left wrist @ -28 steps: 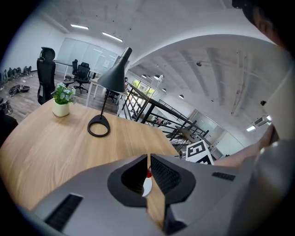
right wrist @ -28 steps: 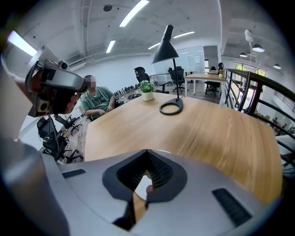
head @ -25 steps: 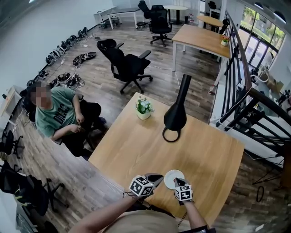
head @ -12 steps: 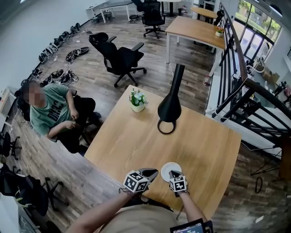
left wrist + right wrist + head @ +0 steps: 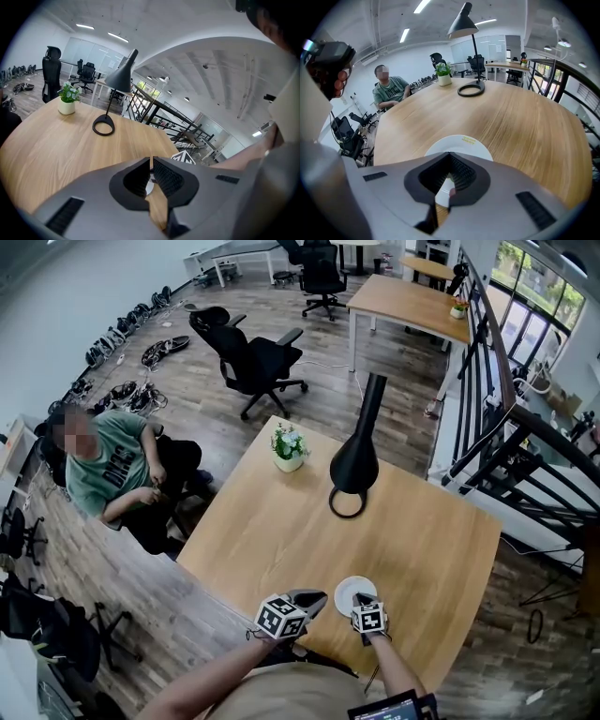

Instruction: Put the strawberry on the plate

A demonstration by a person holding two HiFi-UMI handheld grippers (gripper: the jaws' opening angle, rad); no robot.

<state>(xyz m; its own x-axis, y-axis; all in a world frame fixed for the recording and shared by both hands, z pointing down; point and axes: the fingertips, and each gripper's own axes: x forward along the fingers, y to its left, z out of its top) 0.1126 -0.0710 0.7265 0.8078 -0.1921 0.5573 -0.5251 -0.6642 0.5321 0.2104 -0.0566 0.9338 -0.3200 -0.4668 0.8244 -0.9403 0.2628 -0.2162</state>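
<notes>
Right claw (image 5: 449,155) is pinched all the way together, tips meeting, and it hangs right over the white plate (image 5: 452,142), pointing steeply down at it. In the slot just behind the tips a small reddish bit shows against the white, which looks like the strawberry (image 5: 449,192). Honestly can't tell whether the claw has it pinched or it lies on the plate underneath. From above, the claw covers that spot, so no help there.

Left claw (image 5: 151,160) is closed too, nothing in it, just a thin slit with wood showing through. It sits just off the plate's 9 o'clock side, tilted down toward the worktop (image 5: 281,531).

The plate is at the 6 o'clock edge of the worktop, right by the person holding the claws. Well apart at 12 o'clock stands a black lamp (image 5: 357,460) with a ring base, and a small potted plant (image 5: 288,445) at about 11. Off the worktop at 9 o'clock someone in a green shirt (image 5: 111,472) is sitting, and a black office chair (image 5: 255,360) stands further out around 11.
</notes>
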